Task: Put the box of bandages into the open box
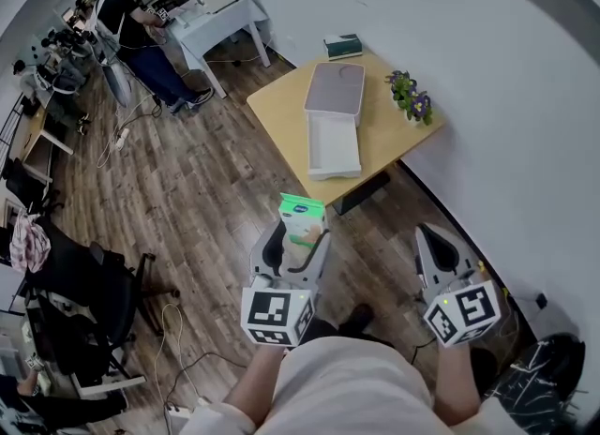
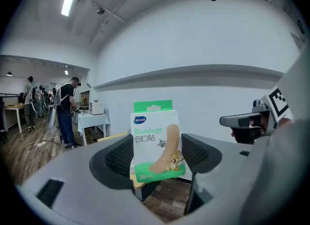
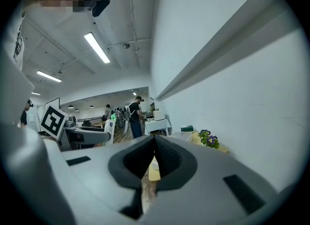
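A white and green box of bandages (image 1: 302,217) stands upright between the jaws of my left gripper (image 1: 298,238), which is shut on it over the wood floor, short of the table. The left gripper view shows the box (image 2: 155,139) face-on, held by its lower half between the dark pads (image 2: 118,160). The open box (image 1: 333,149) is a white tray with its grey lid (image 1: 334,88) lying behind it on the wooden table (image 1: 281,114). My right gripper (image 1: 433,241) hangs to the right, shut and empty, its pads (image 3: 167,157) pressed together.
A green box (image 1: 343,46) and a small potted plant (image 1: 411,96) sit at the table's far edge by the white wall. A person (image 1: 136,35) stands at a white desk far left. Black office chairs (image 1: 84,302) and cables lie on the floor to my left.
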